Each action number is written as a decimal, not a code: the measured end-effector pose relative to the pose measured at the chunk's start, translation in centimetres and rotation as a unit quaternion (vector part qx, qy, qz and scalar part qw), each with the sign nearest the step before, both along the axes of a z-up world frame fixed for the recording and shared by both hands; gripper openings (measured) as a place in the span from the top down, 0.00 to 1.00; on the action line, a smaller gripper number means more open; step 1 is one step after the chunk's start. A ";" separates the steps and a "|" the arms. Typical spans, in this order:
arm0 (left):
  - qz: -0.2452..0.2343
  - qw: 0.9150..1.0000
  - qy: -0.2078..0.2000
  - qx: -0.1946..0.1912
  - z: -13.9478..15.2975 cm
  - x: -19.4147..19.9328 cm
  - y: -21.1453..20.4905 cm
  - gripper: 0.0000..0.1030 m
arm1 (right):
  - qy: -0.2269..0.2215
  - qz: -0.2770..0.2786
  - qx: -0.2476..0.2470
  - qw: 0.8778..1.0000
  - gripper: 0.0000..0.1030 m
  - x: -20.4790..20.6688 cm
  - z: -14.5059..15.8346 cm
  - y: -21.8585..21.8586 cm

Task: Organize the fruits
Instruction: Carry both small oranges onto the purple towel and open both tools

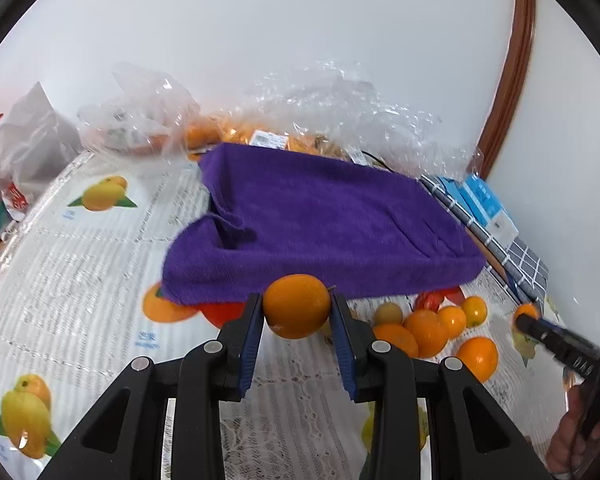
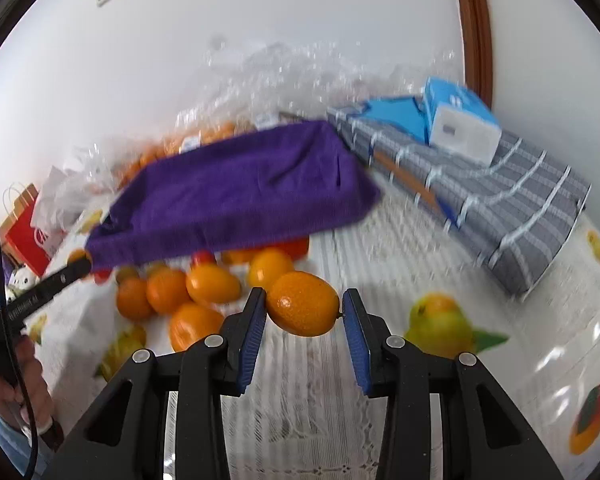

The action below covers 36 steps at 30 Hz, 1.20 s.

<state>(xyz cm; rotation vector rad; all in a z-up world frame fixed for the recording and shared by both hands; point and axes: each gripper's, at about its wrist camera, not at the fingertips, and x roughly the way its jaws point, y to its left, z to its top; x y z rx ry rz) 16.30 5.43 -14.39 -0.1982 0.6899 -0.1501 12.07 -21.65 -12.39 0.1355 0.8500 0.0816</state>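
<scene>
My left gripper (image 1: 297,305) is shut on a small orange kumquat (image 1: 296,312), held just in front of a purple towel (image 1: 320,220). In the right wrist view my right gripper (image 2: 304,300) is shut on another oval kumquat (image 2: 302,309), lifted off the tablecloth. A heap of several loose kumquats (image 1: 428,328) (image 2: 204,284) lies by the towel's near edge, with red fruit (image 1: 224,312) partly hidden under it. The left wrist view shows the right gripper's tips (image 1: 525,317) at its right edge. The left gripper's tips (image 2: 80,265) show at the left of the right wrist view.
Crinkled clear plastic bags (image 1: 300,120) with more oranges stand behind the towel against the white wall. A grey checked cloth (image 2: 500,200) carrying blue boxes (image 2: 460,120) lies at the right. A white bag (image 1: 32,140) and a red paper bag (image 2: 24,224) stand at the left.
</scene>
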 end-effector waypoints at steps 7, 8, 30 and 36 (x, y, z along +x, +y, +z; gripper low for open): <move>0.002 0.999 -0.041 0.004 6.4 0.1 1.3 0.69 | -0.044 -0.001 -0.040 0.998 0.62 3.8 5.6 1.6; 0.005 0.999 -0.051 0.011 7.3 0.4 1.2 0.69 | -0.048 -0.003 -0.042 0.998 0.62 4.6 6.1 1.8; 0.008 1.000 -0.018 -0.006 1.8 12.5 -1.1 0.69 | -0.038 0.023 -0.043 0.998 0.62 16.2 1.4 4.3; 0.005 1.000 -0.004 0.019 0.6 12.6 -1.5 0.69 | -0.006 0.013 -0.040 0.999 0.62 17.1 -0.9 3.5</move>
